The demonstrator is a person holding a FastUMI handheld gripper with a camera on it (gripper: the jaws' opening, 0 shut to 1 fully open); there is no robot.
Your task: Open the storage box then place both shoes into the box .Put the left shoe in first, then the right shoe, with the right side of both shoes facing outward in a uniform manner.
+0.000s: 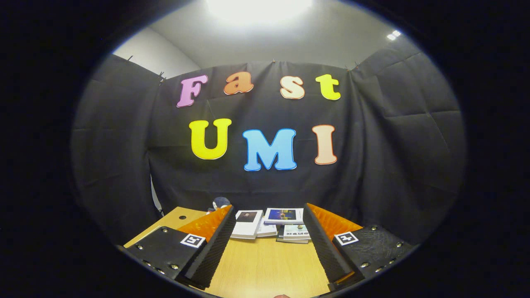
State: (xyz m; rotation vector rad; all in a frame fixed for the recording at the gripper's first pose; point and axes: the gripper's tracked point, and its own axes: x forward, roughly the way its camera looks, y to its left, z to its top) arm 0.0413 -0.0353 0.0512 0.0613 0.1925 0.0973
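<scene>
gripper (268, 231) fingers spread wide, nothing between | light wooden table (265, 265) | stacked paper books (271, 225) beyond fingers | judgement: box lid stiff, shoes light, pliable — take by heel collar

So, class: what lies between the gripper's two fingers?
In the gripper view, the open gripper holds nothing; between its fingers lies bare wooden table, with books lying flat just beyond them.

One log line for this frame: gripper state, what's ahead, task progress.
gripper: open, nothing between fingers | ahead: books at far end of wooden table | plush toy beyond left finger | task: not started
</scene>
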